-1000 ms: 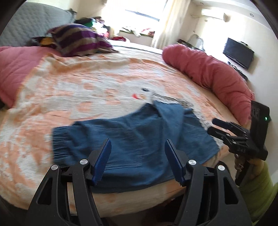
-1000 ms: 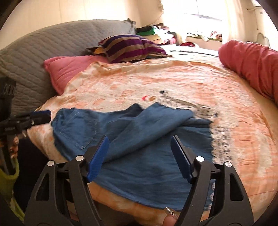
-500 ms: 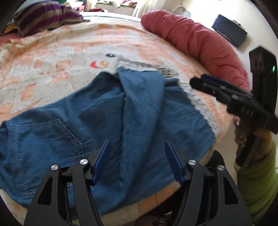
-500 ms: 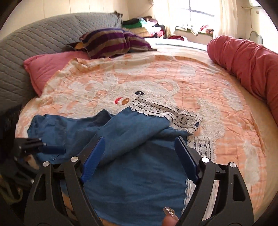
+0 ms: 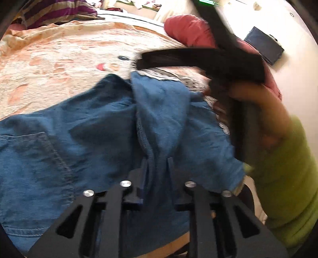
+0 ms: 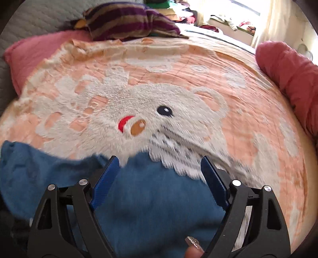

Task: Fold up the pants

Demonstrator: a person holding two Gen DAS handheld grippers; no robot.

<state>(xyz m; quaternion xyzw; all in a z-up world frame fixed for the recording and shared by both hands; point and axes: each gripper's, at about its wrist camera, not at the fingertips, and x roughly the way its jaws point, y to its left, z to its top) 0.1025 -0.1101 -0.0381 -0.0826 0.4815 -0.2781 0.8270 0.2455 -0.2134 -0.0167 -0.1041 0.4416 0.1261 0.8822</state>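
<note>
pants (image 5: 83,139): one, blue | grippers: two, the left gripper (image 5: 157,164) and the right gripper (image 6: 161,176) | blanket (image 6: 248,111) with bear: one | pink pillow (image 6: 33,51): one | striped cushion (image 6: 127,21): one | red bolster (image 6: 288,73): one | television (image 5: 264,48): one

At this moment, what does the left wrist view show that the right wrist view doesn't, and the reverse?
Only the left wrist view shows the left claw shut on a raised fold of the blue pants, the pocket stitching, the person's hand in a green sleeve holding the other claw, and a dark screen on the wall.

Only the right wrist view shows the right claw open over the pants, the grey headboard and the pink pillow.

Both show the pants, the bear-print blanket, the striped pillow and the red bolster.
</note>
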